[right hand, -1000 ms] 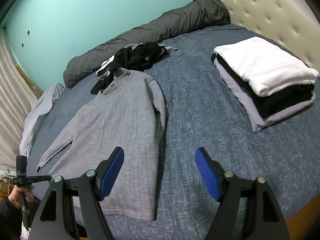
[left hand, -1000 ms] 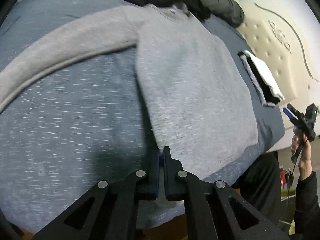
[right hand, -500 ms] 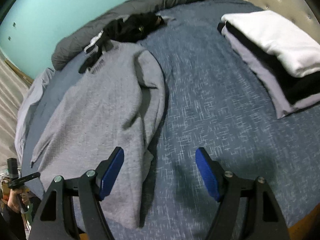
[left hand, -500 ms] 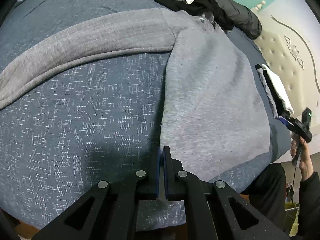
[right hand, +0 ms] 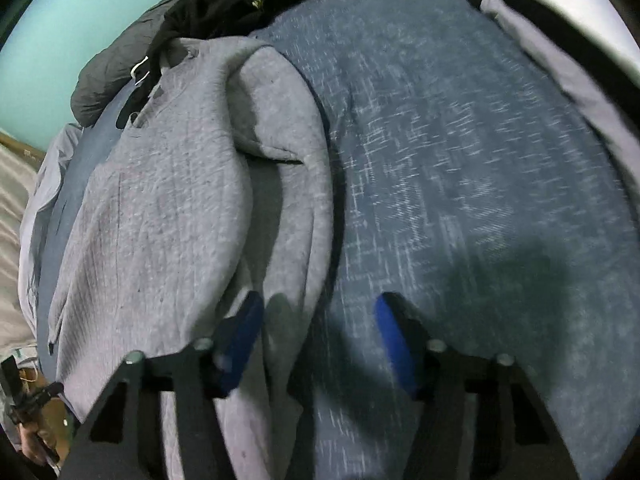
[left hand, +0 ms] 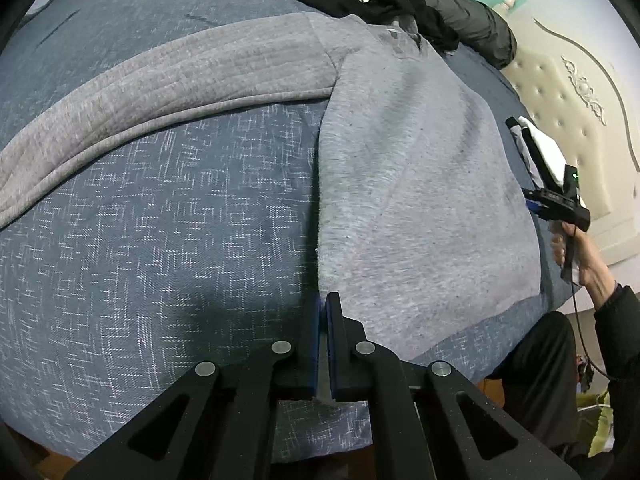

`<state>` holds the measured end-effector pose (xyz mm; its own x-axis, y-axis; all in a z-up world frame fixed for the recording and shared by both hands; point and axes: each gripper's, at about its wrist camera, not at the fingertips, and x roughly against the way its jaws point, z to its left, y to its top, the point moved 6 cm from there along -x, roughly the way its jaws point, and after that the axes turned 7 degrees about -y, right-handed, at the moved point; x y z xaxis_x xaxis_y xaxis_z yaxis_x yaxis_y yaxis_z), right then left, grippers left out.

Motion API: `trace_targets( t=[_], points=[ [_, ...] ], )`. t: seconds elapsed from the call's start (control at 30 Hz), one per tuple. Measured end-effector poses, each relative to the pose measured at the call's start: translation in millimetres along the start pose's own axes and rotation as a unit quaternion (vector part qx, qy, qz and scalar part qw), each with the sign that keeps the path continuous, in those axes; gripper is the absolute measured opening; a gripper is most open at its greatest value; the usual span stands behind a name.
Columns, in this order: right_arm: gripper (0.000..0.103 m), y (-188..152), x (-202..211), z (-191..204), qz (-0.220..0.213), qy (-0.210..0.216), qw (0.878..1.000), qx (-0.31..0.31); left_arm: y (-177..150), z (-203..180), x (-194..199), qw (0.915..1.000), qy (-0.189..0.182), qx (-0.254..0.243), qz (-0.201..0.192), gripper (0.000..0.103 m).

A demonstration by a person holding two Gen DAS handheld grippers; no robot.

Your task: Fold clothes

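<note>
Since the earlier frame, the right gripper [right hand: 318, 334] had dropped toward the grey sweater [right hand: 192, 200] on the bed [right hand: 460, 160], its jaws closing around the sweater's folded side edge, pads not yet pressing. Pointing steeply down, the left gripper [left hand: 323, 320] was clamped shut at the sweater's hem corner, cloth seemingly pinched between. A hand [left hand: 576, 256] held the right gripper beside the sweater.

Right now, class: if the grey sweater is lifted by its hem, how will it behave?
The grey sweater will probably sag limply: it already lies creased and folded over itself. It likely drags on the blue bedspread rather than sliding, being knitted. The long sleeve should trail behind.
</note>
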<state>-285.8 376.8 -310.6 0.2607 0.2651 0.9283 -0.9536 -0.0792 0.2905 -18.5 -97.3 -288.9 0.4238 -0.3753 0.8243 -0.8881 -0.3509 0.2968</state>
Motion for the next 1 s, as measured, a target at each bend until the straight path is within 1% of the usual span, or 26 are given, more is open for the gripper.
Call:
trace_targets(
  t=[0.03, 0.07, 0.13, 0.17, 0.23, 0.33, 0.43, 0.5, 0.57, 0.63, 0.73, 0.8, 0.87, 0.9, 0.93, 0.97, 1.0],
  points=[
    [0.041, 1.1, -3.5, 1.0, 0.003, 0.003, 1.0, 0.001, -2.1, 4.6, 2.1, 1.0, 0.001, 0.0, 0.001, 0.003],
    [0.029, 1.2, -5.3, 2.5, 0.005, 0.007, 1.0, 0.005, -3.2, 7.4, 2.9, 1.0, 0.002, 0.0, 0.003, 0.003],
    [0.01, 1.5, -8.8, 5.5, 0.008, 0.015, 1.0, 0.011, -2.5, 7.8, 0.7, 1.0, 0.006, 0.0, 0.005, 0.003],
    [0.006, 1.7, -9.5, 6.9, 0.008, 0.017, 1.0, 0.015, -1.8, 7.4, -0.3, 1.0, 0.007, 0.0, 0.006, 0.003],
    [0.005, 2.9, -3.2, 8.8, -0.002, 0.014, 1.0, 0.025, -0.6, 5.4, -1.4, 0.9999, 0.008, -0.002, 0.006, 0.003],
    [0.005, 13.4, 26.2, 8.9, -0.038, -0.003, 0.998, 0.048, 0.4, 1.3, -1.1, 0.9999, 0.009, -0.007, 0.007, 0.003],
    [0.004, 26.9, 62.9, 8.8, -0.072, -0.031, 0.993, 0.085, 0.8, -4.0, 1.0, 0.9999, 0.008, -0.012, 0.004, 0.003],
    [0.004, 39.8, 89.6, 8.8, -0.094, -0.063, 0.987, 0.115, 1.7, -8.5, 2.1, 0.9999, 0.006, -0.013, 0.001, 0.003],
    [0.004, 51.8, 115.9, 6.9, -0.114, -0.103, 0.977, 0.146, 2.6, -11.4, 4.8, 0.9999, 0.005, -0.016, -0.001, 0.003],
    [0.004, 59.2, 136.0, 3.9, -0.131, -0.15, 0.964, 0.175, 2.5, -13.0, 5.2, 0.9998, 0.004, -0.019, -0.003, 0.003],
    [0.004, 69.6, 164.6, 2.4, -0.161, -0.236, 0.934, 0.216, 0.7, -16.0, 4.7, 0.9997, 0.005, -0.022, -0.003, 0.003],
    [0.004, 75.4, 181.1, 4.1, -0.181, -0.285, 0.911, 0.236, 0.2, -16.8, 4.7, 0.9997, 0.005, -0.022, -0.002, 0.003],
    [0.004, 77.3, 188.2, 10.2, -0.192, -0.308, 0.895, 0.261, -0.3, -17.7, 2.9, 0.9998, 0.006, -0.021, -0.002, 0.003],
    [0.004, 75.7, 185.3, 15.8, -0.189, -0.308, 0.891, 0.274, -0.2, -17.8, 2.0, 0.9998, 0.006, -0.02, -0.002, 0.003],
    [0.005, 71.4, 178.3, 22.3, -0.181, -0.303, 0.89, 0.29, -0.1, -17.9, 1.5, 0.9998, 0.007, -0.019, -0.002, 0.003],
    [0.005, 64.9, 167.5, 29.1, -0.169, -0.289, 0.891, 0.307, -0.3, -18.0, 0.3, 0.9998, 0.007, -0.019, -0.002, 0.003],
    [0.005, 58.7, 156.4, 35.5, -0.157, -0.266, 0.896, 0.32, -0.3, -18.6, -1.0, 0.9998, 0.007, -0.018, -0.002, 0.003]
  ],
)
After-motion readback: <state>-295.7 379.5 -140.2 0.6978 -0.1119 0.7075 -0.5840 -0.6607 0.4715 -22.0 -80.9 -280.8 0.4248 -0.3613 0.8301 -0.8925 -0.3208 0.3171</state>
